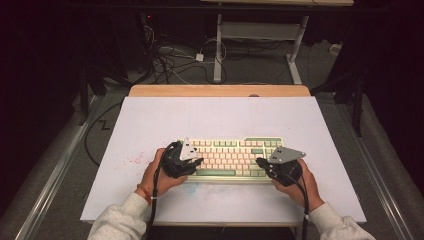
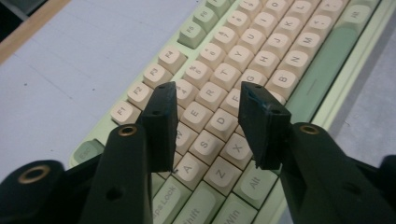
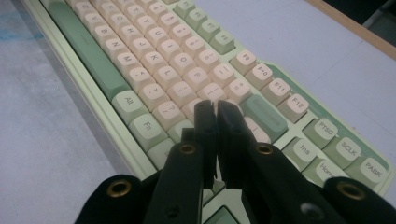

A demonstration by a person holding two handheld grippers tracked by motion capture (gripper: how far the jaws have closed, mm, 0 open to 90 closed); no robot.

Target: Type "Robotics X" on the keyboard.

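A cream and green keyboard (image 1: 232, 159) lies on the white table top, near the front. My left gripper (image 1: 192, 165) hovers over the keyboard's left end, open, with nothing between its jaws; in the left gripper view (image 2: 208, 95) the D and E keys show in the gap. My right gripper (image 1: 261, 163) is over the keyboard's right end, jaws shut together with nothing held; in the right gripper view (image 3: 216, 106) the tips sit just above the keys near the green enter key (image 3: 263, 113). The long green space bar (image 2: 322, 63) runs along the near edge.
The white table top (image 1: 165, 120) has a wooden strip (image 1: 220, 90) along its far edge and faint red specks (image 1: 131, 161) left of the keyboard. Beyond it on the floor lie cables (image 1: 167, 57) and a white desk frame (image 1: 260, 35).
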